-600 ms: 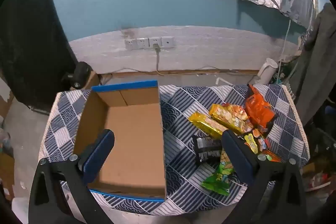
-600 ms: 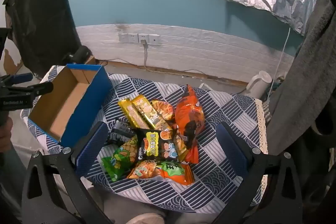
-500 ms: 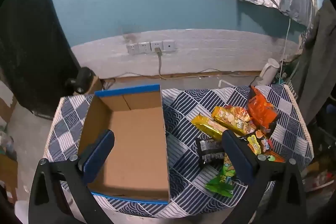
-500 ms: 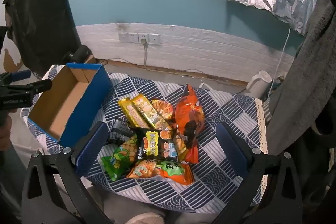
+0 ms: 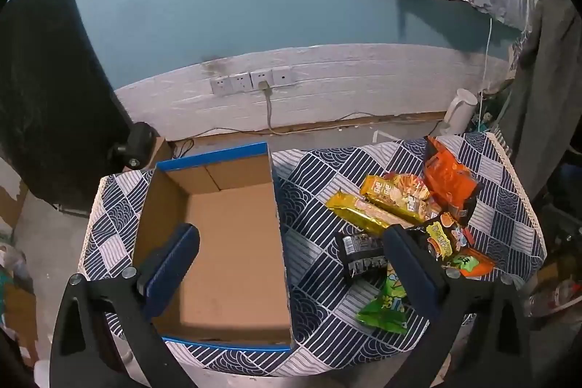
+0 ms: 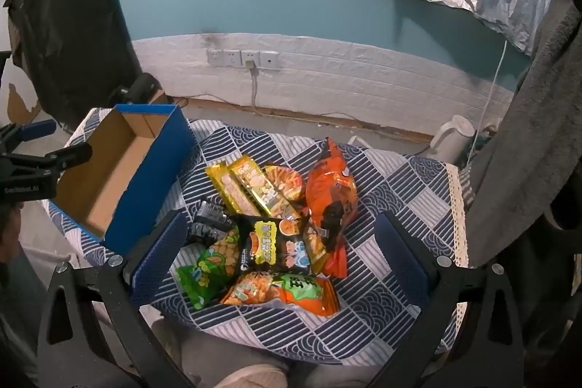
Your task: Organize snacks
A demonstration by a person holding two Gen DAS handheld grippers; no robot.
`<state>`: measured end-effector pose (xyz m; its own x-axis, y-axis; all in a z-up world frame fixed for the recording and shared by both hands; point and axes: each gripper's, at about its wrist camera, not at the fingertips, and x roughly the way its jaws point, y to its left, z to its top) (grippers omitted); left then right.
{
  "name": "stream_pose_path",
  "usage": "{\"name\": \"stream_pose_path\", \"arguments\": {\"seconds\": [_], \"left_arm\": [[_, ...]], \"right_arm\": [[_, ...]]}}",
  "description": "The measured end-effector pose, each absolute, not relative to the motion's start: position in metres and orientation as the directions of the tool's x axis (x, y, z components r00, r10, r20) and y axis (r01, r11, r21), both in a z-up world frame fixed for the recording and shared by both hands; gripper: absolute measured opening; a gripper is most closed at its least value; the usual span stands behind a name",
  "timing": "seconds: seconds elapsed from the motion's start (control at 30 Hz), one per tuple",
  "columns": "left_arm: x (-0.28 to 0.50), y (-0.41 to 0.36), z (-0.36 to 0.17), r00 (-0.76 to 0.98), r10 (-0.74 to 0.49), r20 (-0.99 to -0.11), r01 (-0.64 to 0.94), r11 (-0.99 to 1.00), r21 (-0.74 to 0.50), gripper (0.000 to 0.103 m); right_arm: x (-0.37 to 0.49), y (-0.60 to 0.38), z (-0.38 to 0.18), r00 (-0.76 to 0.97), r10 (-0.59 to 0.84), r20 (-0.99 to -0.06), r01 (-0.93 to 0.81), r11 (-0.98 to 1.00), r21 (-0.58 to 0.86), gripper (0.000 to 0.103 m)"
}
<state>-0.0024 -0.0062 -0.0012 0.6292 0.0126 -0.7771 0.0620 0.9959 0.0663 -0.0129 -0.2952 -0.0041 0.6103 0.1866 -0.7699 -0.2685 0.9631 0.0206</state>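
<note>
Snacks (image 6: 269,224) lie in a loose overlapping heap on the right half of the table (image 6: 407,191), which is covered by a blue-and-white patterned cloth. Two long yellow packets (image 6: 251,191) lie side by side, their long axes running diagonally from the far left toward the near right in the right wrist view. An orange bag (image 6: 329,195) lies just beside them to the right, its long axis running away from the camera, one sealed end pointing at the far wall. Nearer the front edge sit a black packet with a yellow label (image 6: 276,244), a green bag (image 6: 205,270) angled toward the near left corner, and an orange-and-green bag (image 6: 287,291) lying crosswise. A small dark packet (image 6: 211,224) rests at the left of the heap. Left of the snacks stands an empty cardboard box (image 5: 225,242) with blue outer sides, its long axis running front to back. The left tongs (image 5: 291,253) hover spread wide above the box and the heap's edge, gripping nothing; the right tongs (image 6: 280,250) hang equally wide above the heap, also empty.
</note>
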Motion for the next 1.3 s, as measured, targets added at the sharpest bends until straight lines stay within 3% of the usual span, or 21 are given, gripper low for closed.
{"name": "stream_pose_path", "arguments": {"seconds": [1.3], "left_arm": [[-0.01, -0.019, -0.01, 0.608, -0.003, -0.794, 0.082, 0.995, 0.059, 0.103]], "right_arm": [[-0.014, -0.294, -0.006, 0.597, 0.191, -0.779, -0.277, 0.961, 0.023, 0.101]]}}
